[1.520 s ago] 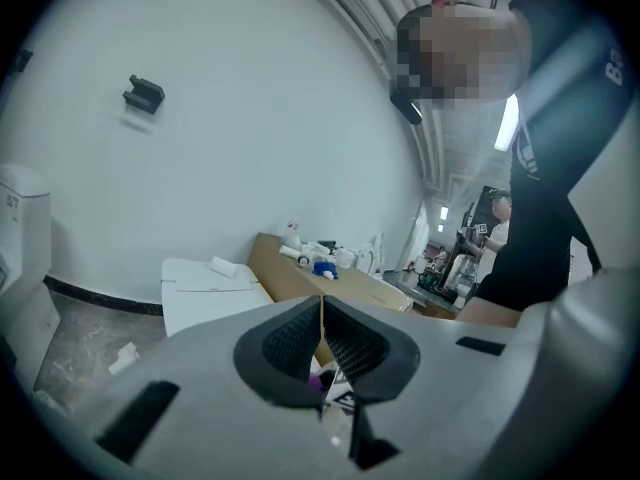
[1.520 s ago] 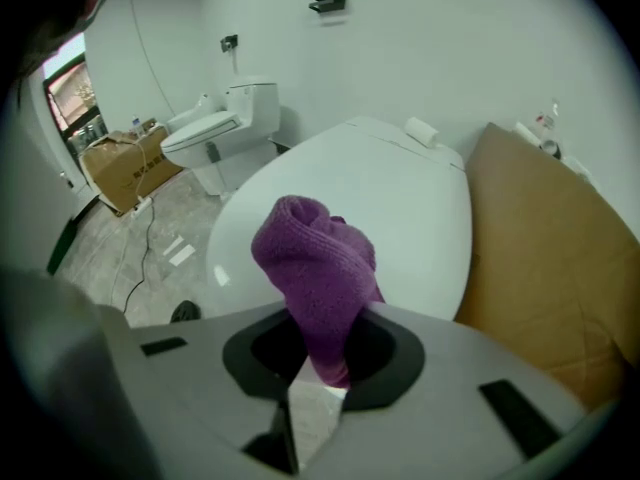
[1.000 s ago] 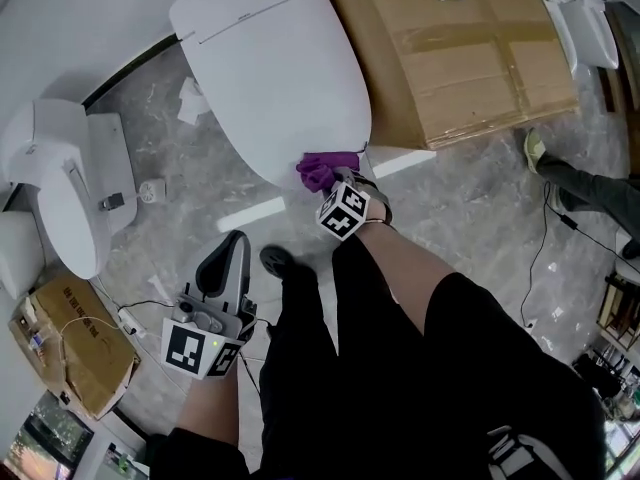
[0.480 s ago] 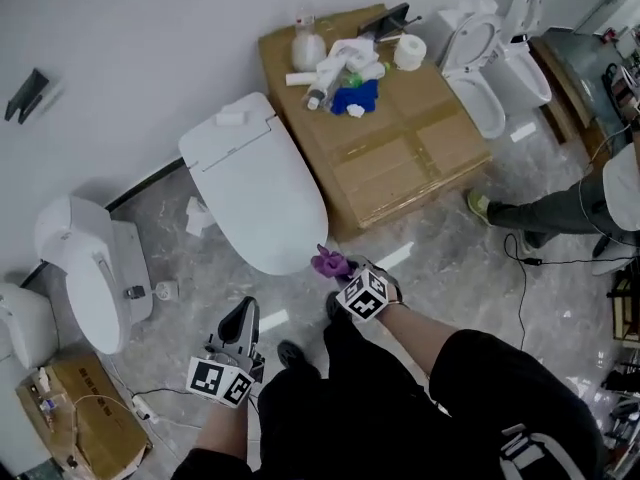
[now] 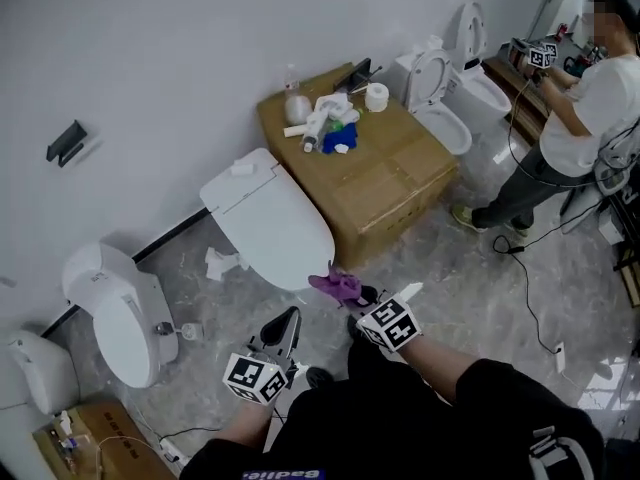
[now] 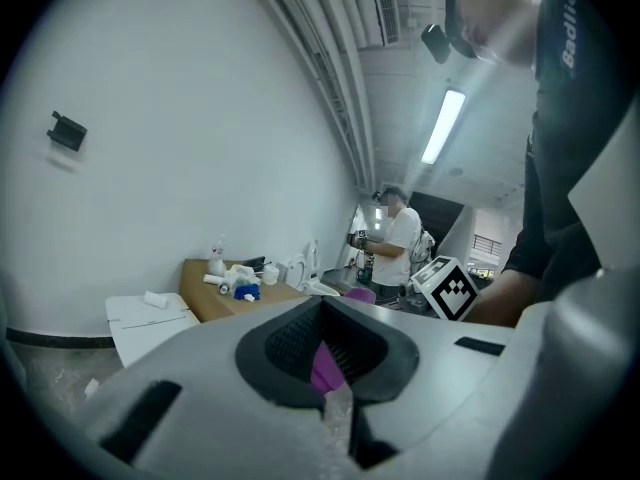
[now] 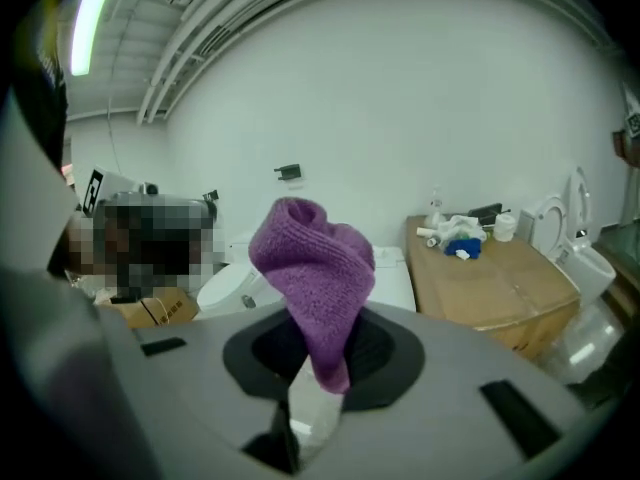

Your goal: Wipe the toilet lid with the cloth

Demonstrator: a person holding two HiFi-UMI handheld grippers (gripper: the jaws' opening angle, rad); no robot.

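Observation:
The white toilet stands against the wall with its lid (image 5: 268, 224) down; in the left gripper view the lid (image 6: 150, 320) lies low at the left. My right gripper (image 5: 350, 293) is shut on a bunched purple cloth (image 5: 333, 285), held in the air just off the lid's front tip. In the right gripper view the cloth (image 7: 312, 268) sticks up from the closed jaws (image 7: 315, 373). My left gripper (image 5: 288, 320) hangs lower left of the cloth, apart from it, with its jaws (image 6: 325, 368) shut and nothing held.
A large cardboard box (image 5: 385, 183) beside the toilet carries bottles, a paper roll and a blue rag. More toilets stand at the left (image 5: 120, 308) and far right (image 5: 445, 103). A person (image 5: 575, 118) stands at the right. Cables (image 5: 530, 268) trail over the marble floor.
Both grippers have risen. The right one lifted the purple cloth off the lid's front edge into the air. The head view has swung up and takes in more of the room.

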